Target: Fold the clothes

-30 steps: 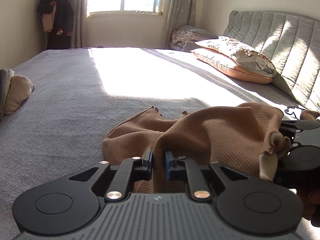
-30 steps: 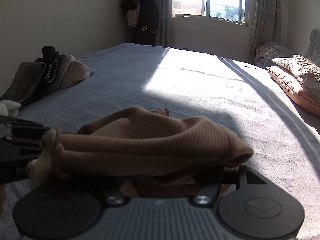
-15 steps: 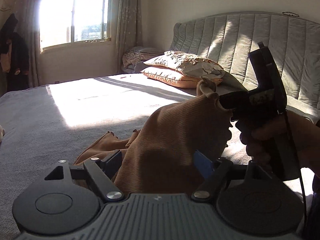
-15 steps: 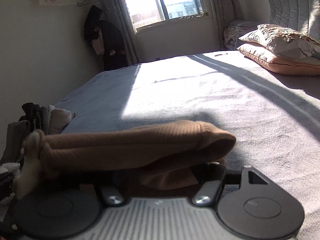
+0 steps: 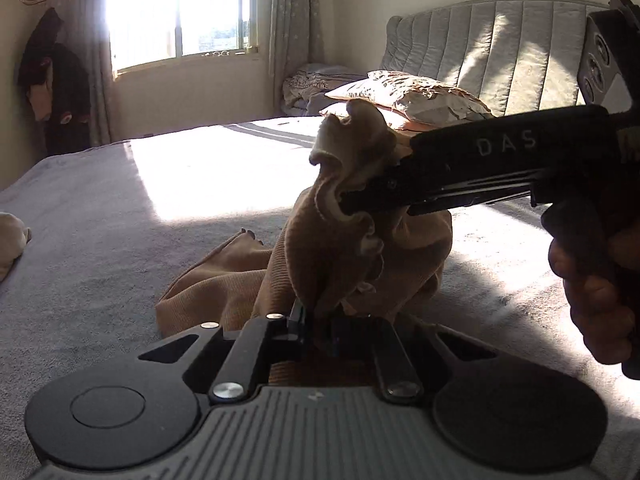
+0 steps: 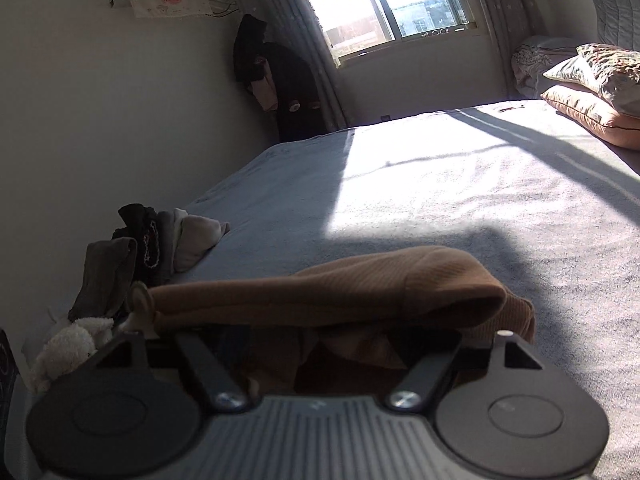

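A brown ribbed garment (image 5: 352, 252) hangs bunched between both grippers above the grey bed (image 5: 100, 248). My left gripper (image 5: 318, 330) is shut on its lower fold. The right gripper (image 5: 348, 200) reaches in from the right in the left wrist view, clamped on a cream-edged hem held high. In the right wrist view the garment (image 6: 360, 284) drapes across the front of my right gripper and hides its fingers. The rest of the cloth trails onto the bed to the left.
A pile of dark and grey clothes (image 6: 152, 248) and a white fluffy item (image 6: 72, 344) lie at the bed's left edge. Pillows (image 5: 412, 96) rest against the padded headboard (image 5: 500, 48). A window (image 5: 180, 12) and hanging dark coats (image 6: 276, 76) are at the far wall.
The left gripper opened half a second ago and has closed again on a lower fold. The right gripper lifted the hem higher and nearer the left camera. Both views swung sideways.
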Available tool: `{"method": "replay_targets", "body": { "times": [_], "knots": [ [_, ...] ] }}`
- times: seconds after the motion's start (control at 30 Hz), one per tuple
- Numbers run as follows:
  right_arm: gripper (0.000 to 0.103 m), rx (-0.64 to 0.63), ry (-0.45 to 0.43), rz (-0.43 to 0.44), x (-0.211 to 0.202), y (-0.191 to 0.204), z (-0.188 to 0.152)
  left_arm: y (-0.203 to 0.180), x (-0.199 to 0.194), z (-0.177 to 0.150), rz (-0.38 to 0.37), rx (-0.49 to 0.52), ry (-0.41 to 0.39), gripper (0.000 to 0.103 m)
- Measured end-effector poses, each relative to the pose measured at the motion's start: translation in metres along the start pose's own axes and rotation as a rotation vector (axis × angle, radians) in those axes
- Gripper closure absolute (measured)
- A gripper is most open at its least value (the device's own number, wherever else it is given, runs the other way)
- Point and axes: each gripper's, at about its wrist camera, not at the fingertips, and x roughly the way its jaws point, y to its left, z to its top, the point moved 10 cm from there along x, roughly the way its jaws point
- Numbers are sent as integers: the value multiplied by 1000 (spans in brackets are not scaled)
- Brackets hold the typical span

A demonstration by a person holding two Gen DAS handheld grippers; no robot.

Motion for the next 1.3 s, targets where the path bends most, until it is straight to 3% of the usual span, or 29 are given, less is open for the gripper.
{"method": "replay_targets", "body": {
  "times": [0.17,0.3,0.4,0.53,0.8,0.87,0.97,1.07,1.17,1.23,1.3],
  "knots": [
    [27,-104,12,-158,5,-13,-7,45,-11,24,124,-63,-92,93],
    [24,-119,27,-202,12,-21,-14,73,-8,24,164,-153,-77,93],
    [19,-160,35,-236,15,-23,-19,77,-11,25,167,-203,-69,93],
    [10,-231,45,-349,16,-38,-24,80,-19,33,150,-225,-82,93],
    [7,-142,40,-420,15,-69,-22,101,-21,35,158,-308,-73,94],
    [7,-111,40,-408,17,-74,-23,96,-16,31,148,-276,-40,95],
    [7,-37,76,-301,31,-71,-32,91,-6,18,130,-270,23,94],
    [7,6,64,-256,42,-62,-36,99,-4,10,102,-353,44,92],
    [7,55,-52,-208,31,-52,-17,99,-5,10,48,-416,40,72],
    [6,77,-81,-153,29,-45,-10,94,-4,11,6,-438,41,48],
    [4,124,-66,-67,35,-35,-13,87,-2,11,-17,-436,48,44]
  ]
}}
